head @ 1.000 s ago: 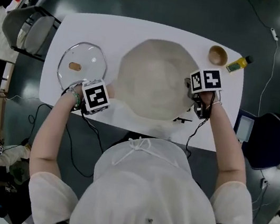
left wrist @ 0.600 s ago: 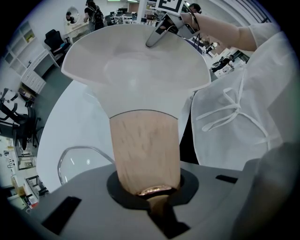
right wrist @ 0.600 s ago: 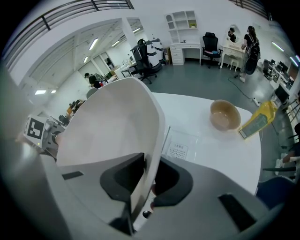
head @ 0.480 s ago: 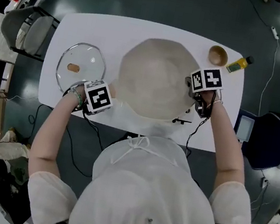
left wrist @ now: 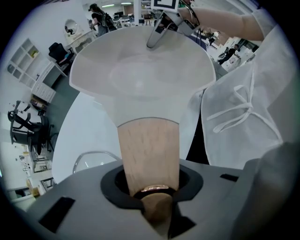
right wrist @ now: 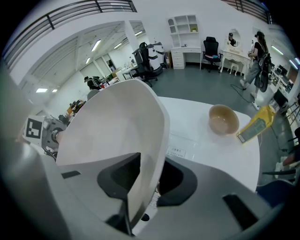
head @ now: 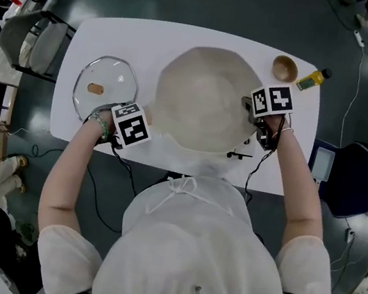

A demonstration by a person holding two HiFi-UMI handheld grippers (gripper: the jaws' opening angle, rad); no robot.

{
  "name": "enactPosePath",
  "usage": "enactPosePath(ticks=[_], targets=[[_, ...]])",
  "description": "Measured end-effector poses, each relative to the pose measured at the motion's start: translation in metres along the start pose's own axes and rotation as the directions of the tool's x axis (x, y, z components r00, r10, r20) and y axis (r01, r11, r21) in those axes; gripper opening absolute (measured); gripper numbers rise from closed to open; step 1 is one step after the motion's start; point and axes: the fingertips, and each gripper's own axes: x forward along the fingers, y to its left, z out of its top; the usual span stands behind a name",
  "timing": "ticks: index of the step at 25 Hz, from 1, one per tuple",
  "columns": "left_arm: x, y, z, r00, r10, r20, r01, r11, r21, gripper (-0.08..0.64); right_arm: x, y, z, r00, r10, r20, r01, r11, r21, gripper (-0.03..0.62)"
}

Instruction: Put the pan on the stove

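- The pan (head: 203, 97) is seen in the middle of the table (head: 119, 36), upright and level. It appears to be set down rather than carried.
- The left tool (left wrist: 151, 190) is placed round the wooden handle (left wrist: 147, 150). Its jaws are opening, and the handle is judged to lie loosely between them rather than be squeezed.
- The right tool (right wrist: 145, 183) is set over the far rim of the pan. Its jaws are opening too; the rim stands between them, with a dark gap on one side.
- The carrying and lowering are judged to be done, and the release is under way. What is left is for both tools to be drawn clear of handle and rim.
- Whether the task is truly met cannot be confirmed, since no stove is plainly seen in any view. Whatever lies beneath the pan is covered by its wide body.
- A flat white surface with a small label (right wrist: 177, 152) is shown under the rim in the right gripper view. It cannot be told whether this belongs to a stove or to the table.
- The pan's underside and its contact with the surface are hidden in every view.
- The pads of the left tool are masked by the handle and the housing, so the exact gap cannot be read.
- A glass lid (head: 106, 87), a bowl (head: 285, 68) and a yellow bottle (head: 313, 80) are left apart from the pan.
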Motion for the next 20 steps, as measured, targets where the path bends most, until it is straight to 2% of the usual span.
enactPosePath(ticks=[2,3,5,6,9,15,18,20], targets=[[-0.007,0.0,0.01,0.998,-0.026,0.053,0.027,0.999,-0.028,0.186,-0.003,-0.002,0.003,0.999,-0.015,0.029,0.015,1.0,-0.013,0.145],[-0.012,0.003,0.016,0.996,-0.025,0.084,0.028,0.999,-0.038,0.196,-0.005,-0.004,0.005,0.999,-0.024,0.045,0.024,1.0,-0.013,0.174],[-0.02,0.017,0.029,0.989,0.031,0.146,-0.026,0.999,-0.034,0.215,-0.007,-0.009,0.006,0.996,-0.042,0.074,0.042,0.999,0.004,0.224],[-0.023,0.022,0.032,0.985,0.051,0.163,-0.046,0.998,-0.032,0.229,-0.008,-0.011,0.007,0.995,-0.055,0.087,0.054,0.998,0.016,0.239],[-0.024,0.021,0.03,0.984,0.045,0.171,-0.038,0.998,-0.044,0.261,-0.015,-0.015,0.007,0.988,-0.097,0.121,0.094,0.995,0.029,0.268],[-0.042,0.007,0.024,0.979,0.044,0.201,-0.026,0.995,-0.091,0.275,-0.04,-0.004,0.005,0.977,-0.117,0.179,0.113,0.993,0.034,0.278],[-0.063,0.009,0.029,0.962,0.094,0.256,-0.073,0.993,-0.091,0.275,-0.06,0.007,0.009,0.965,-0.143,0.221,0.142,0.99,0.02,0.267],[-0.079,0.013,0.034,0.943,0.147,0.299,-0.126,0.988,-0.088,0.275,-0.075,0.015,0.01,0.951,-0.167,0.26,0.171,0.985,0.008,0.25]])
